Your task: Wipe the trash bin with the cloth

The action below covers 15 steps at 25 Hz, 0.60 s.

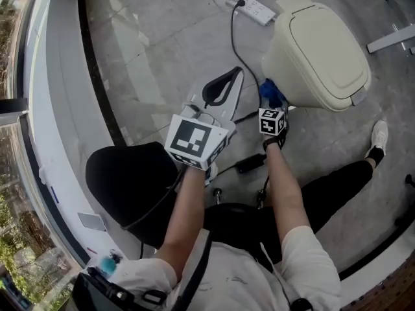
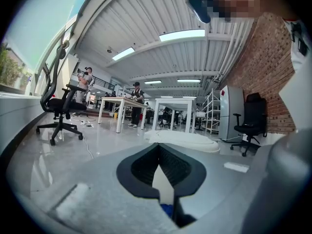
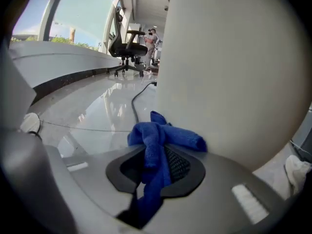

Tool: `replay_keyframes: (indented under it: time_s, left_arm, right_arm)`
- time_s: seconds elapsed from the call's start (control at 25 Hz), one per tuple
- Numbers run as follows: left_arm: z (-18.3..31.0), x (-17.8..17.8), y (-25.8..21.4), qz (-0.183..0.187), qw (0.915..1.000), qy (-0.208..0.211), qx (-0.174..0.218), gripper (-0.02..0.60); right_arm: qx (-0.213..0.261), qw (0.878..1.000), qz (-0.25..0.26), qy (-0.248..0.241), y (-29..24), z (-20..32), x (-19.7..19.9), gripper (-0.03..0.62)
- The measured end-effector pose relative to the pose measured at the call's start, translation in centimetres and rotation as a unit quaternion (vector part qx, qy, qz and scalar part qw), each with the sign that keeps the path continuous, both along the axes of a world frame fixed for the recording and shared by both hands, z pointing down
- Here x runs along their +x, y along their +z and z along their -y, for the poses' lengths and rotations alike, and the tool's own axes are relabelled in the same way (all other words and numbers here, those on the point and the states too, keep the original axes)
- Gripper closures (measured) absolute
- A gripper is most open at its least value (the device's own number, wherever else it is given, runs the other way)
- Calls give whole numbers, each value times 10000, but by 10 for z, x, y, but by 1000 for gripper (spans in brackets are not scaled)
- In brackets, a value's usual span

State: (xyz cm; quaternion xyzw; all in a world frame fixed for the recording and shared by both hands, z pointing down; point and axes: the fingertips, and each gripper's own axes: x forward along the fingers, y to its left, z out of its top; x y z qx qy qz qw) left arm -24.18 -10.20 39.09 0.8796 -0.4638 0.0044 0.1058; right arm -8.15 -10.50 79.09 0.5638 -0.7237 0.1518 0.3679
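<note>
- The right tool (image 3: 158, 167), clamped on the crumpled blue cloth (image 3: 163, 138), faces the cream plastic trash bin (image 3: 234, 72) just ahead; the cloth seems to touch its side.
- The left tool (image 2: 158, 152), jaws together and empty, is farther off.

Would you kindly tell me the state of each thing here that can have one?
trash bin, upright, lid closed.
cloth, bunched, clamped, at the bin's side.
right gripper, shut on cloth.
left gripper, shut, empty.
power strip, one black cable plugged in.
</note>
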Motion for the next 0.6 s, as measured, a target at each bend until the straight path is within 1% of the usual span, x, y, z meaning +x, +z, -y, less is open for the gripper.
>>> replay_keyframes:
  time_s: [0.08,0.12,0.16,0.24,0.32,0.4,0.48,0.6]
  left_arm:
    - [-3,0,5,39,9999,-104,-36,581]
    - [-6,-2,5,49,9998,-188,-42,581]
    - [-8,-3,5,33,9996,-287,-36,581]
    - [-14,-6,0,-31,9988,-490,-3,581]
    - [-21,-10,-8,-56,9976,-688,38,581]
    - [-28,-13,-19,-90,9955,-933,117,581]
    - [-35,-16,-31,-181,9926,-1180,216,581]
    - [-46,-16,-47,-327,9887,-1425,327,581]
  right_arm:
    - [-299,9993,185,-82,16,-4,1,525]
    - [-371,9988,256,-189,17,-6,-1,525]
    - [-368,9984,310,-306,11,-7,-3,525]
    - [-116,9979,462,-432,-21,-12,-12,525]
    - [396,9957,707,-448,-76,-21,-26,525]
    - [1094,9882,880,-612,-154,-26,-40,525]
    - [1849,9742,972,-851,-236,-30,-51,525]
    - [2944,9452,965,-1031,-350,-43,-53,525]
